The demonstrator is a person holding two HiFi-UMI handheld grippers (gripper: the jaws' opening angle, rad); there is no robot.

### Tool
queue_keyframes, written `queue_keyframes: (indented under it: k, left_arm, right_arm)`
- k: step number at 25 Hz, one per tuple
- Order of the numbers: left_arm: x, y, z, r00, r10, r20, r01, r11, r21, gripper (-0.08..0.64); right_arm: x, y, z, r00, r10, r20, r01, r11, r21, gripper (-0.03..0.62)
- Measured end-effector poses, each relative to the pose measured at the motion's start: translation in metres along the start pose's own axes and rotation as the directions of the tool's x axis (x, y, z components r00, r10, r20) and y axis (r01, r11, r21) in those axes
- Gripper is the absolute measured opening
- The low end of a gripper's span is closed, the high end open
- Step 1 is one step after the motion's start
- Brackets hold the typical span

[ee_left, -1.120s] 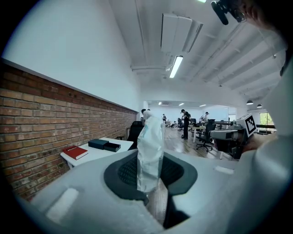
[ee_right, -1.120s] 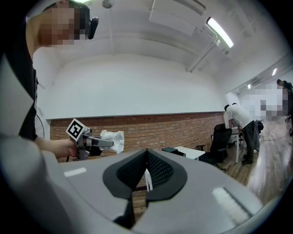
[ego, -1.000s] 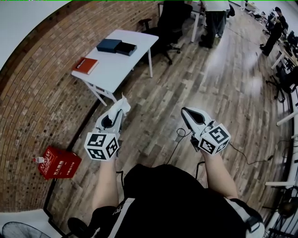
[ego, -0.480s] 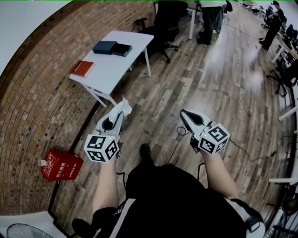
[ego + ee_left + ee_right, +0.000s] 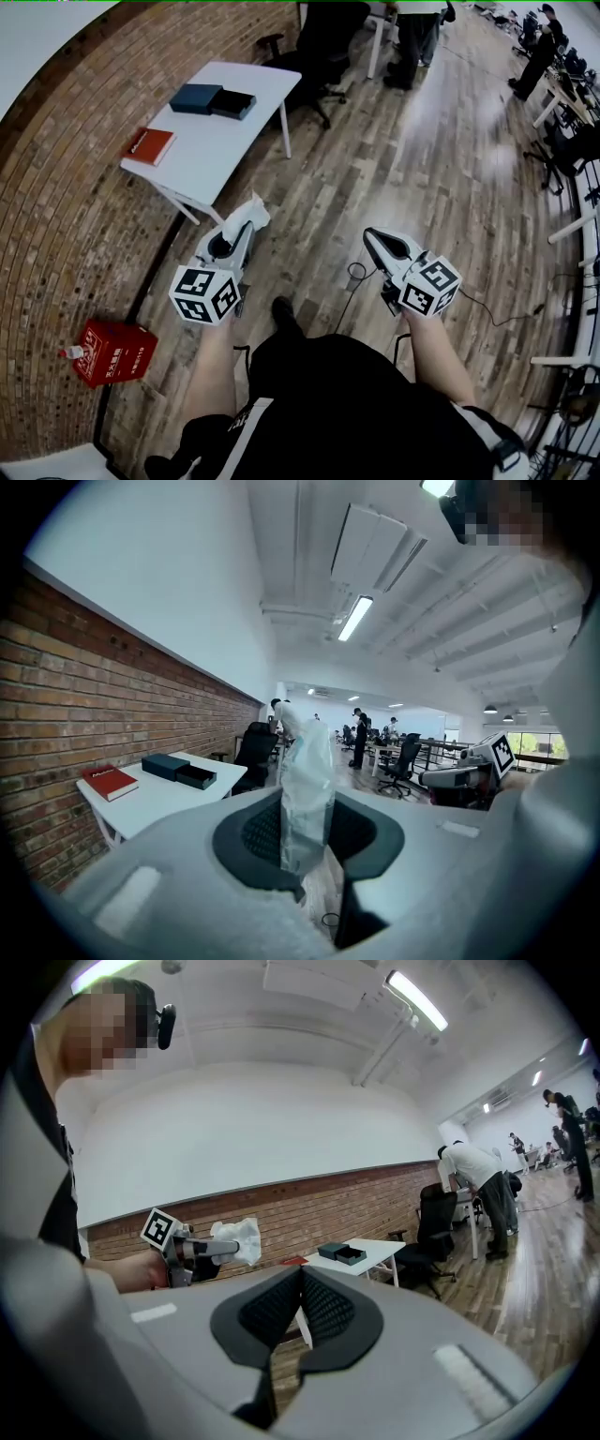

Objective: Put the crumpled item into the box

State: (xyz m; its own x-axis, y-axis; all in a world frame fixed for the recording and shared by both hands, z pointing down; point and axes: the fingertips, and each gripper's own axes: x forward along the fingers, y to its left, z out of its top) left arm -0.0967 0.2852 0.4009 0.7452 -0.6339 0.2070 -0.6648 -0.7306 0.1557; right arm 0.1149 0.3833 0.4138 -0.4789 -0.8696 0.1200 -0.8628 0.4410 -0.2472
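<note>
A crumpled white item [image 5: 251, 214] sticks out from between the jaws of my left gripper [image 5: 242, 225], which is shut on it. In the left gripper view the item [image 5: 307, 789] stands upright between the pads. It also shows from the right gripper view as a white wad [image 5: 236, 1239]. My right gripper [image 5: 371, 238] is held level beside it, shut with nothing in it [image 5: 300, 1283]. Ahead on a white table [image 5: 211, 150] lie a closed dark blue box [image 5: 195, 97] and an open black box [image 5: 232, 104], both well beyond the grippers.
A red book [image 5: 150, 145] lies on the table's near end. A brick wall [image 5: 66, 187] runs along the left, with a red crate [image 5: 111, 352] at its foot. A black office chair [image 5: 323, 47] and standing people [image 5: 412, 37] are behind the table. A cable [image 5: 356, 281] trails on the wooden floor.
The table and red crate have slid left and down in the head view as the person steps forward; a foot now shows. Both grippers keep their pose and the item stays held.
</note>
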Motion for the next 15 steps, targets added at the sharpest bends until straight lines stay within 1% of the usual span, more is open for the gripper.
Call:
queue_keyframes:
  k: [3,7,11,15]
  left_arm:
    - [0.020,0.040,0.012,1.000,-0.008,0.008,0.008,1.000,0.001,0.075]
    - [0.041,0.105,0.027,1.000,-0.014,0.004,0.013,1.000,0.024,0.075]
    - [0.058,0.166,0.039,1.000,-0.012,0.009,0.012,1.000,0.002,0.075]
    - [0.070,0.203,0.045,0.999,-0.032,0.015,0.032,0.999,-0.019,0.075]
  right_arm:
    - [0.043,-0.008,0.008,1.000,-0.001,0.001,0.001,1.000,0.004,0.000]
    - [0.114,-0.014,0.021,1.000,0.001,-0.002,-0.001,1.000,0.004,0.000]
    - [0.177,-0.007,0.030,1.000,0.021,-0.019,-0.021,1.000,0.000,0.000]
    - [0.216,-0.007,0.035,0.999,0.006,-0.036,-0.006,1.000,0.019,0.000]
